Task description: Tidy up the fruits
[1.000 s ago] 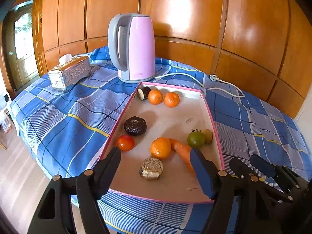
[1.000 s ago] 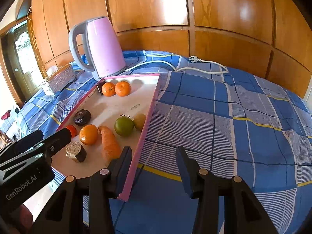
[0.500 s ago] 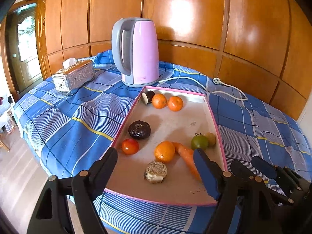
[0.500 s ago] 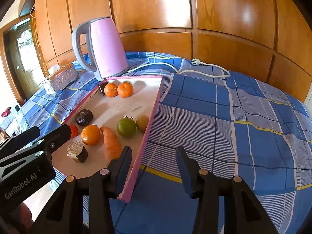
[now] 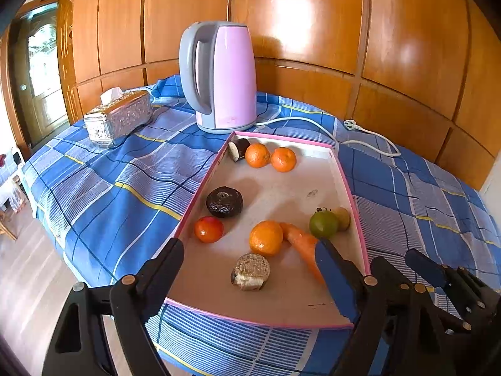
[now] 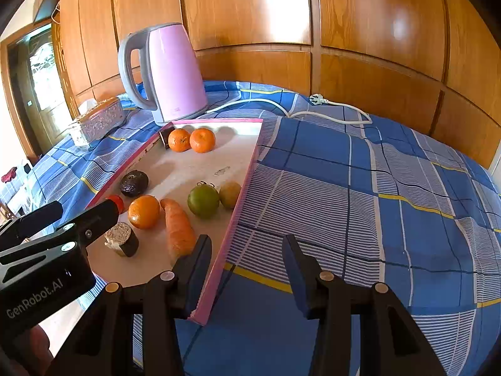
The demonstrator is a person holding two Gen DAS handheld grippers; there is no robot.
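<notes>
The left gripper point(image 5: 247, 269) has its jaws opening wider than a moment ago, nothing between them, hovering over the near end of the pink tray point(image 5: 200, 188), so a pick seems about to start. The right gripper point(image 6: 247, 269) has not moved, its jaws parted and empty above the tray's right edge and the blue checked cloth point(image 6: 360, 188). In the tray lie oranges point(image 5: 266, 238), a carrot point(image 5: 302, 244), a green fruit point(image 5: 323, 224), a tomato point(image 5: 208, 229) and dark fruits; a pink kettle point(image 5: 225, 78) stands behind.

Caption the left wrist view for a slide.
Left gripper, jaws opening and empty, hovers over pink tray of fruit beside kettle.
</notes>
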